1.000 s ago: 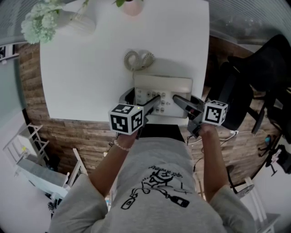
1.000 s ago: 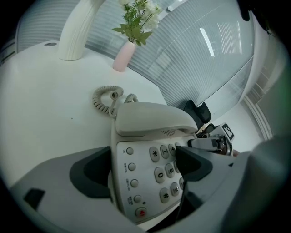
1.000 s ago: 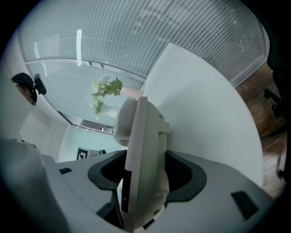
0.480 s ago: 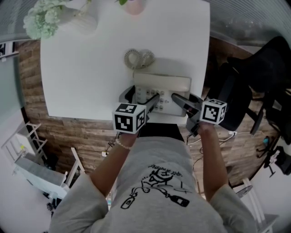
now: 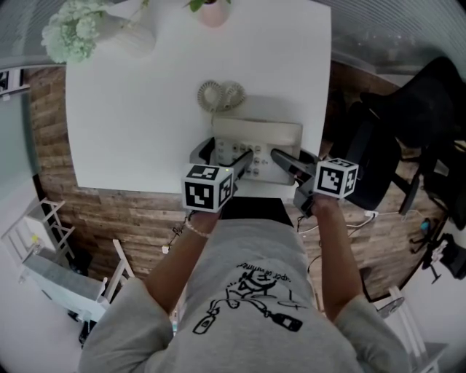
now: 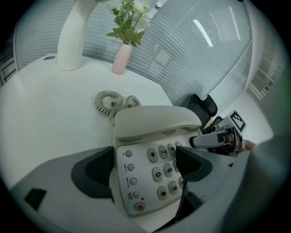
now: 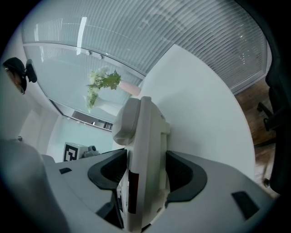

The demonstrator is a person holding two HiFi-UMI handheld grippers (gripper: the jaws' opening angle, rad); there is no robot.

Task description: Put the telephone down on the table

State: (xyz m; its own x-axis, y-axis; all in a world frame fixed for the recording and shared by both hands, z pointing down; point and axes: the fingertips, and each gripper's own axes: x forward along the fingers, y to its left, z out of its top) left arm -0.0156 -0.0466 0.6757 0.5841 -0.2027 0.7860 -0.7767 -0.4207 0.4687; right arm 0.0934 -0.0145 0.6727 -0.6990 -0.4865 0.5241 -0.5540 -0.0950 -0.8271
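The beige telephone (image 5: 259, 140) has its handset in the cradle and lies over the white table (image 5: 131, 109) near the front edge; I cannot tell whether it rests on the table. Its coiled cord (image 5: 220, 95) lies on the table behind it. My left gripper (image 5: 223, 154) is shut on the telephone's left front part, one jaw at its side and one over the keypad (image 6: 163, 168). My right gripper (image 5: 291, 162) is shut on the telephone's right edge (image 7: 143, 150), with the jaws pressed to both faces.
A white vase with pale flowers (image 5: 109, 33) and a small pink vase (image 5: 212, 9) stand at the table's far side. A black chair (image 5: 415, 124) is to the right of the table, over a wooden floor. A step stool (image 5: 44, 240) stands at the lower left.
Both grippers and the telephone have shifted slightly to the left and a little further over the table. Both grips are unchanged.
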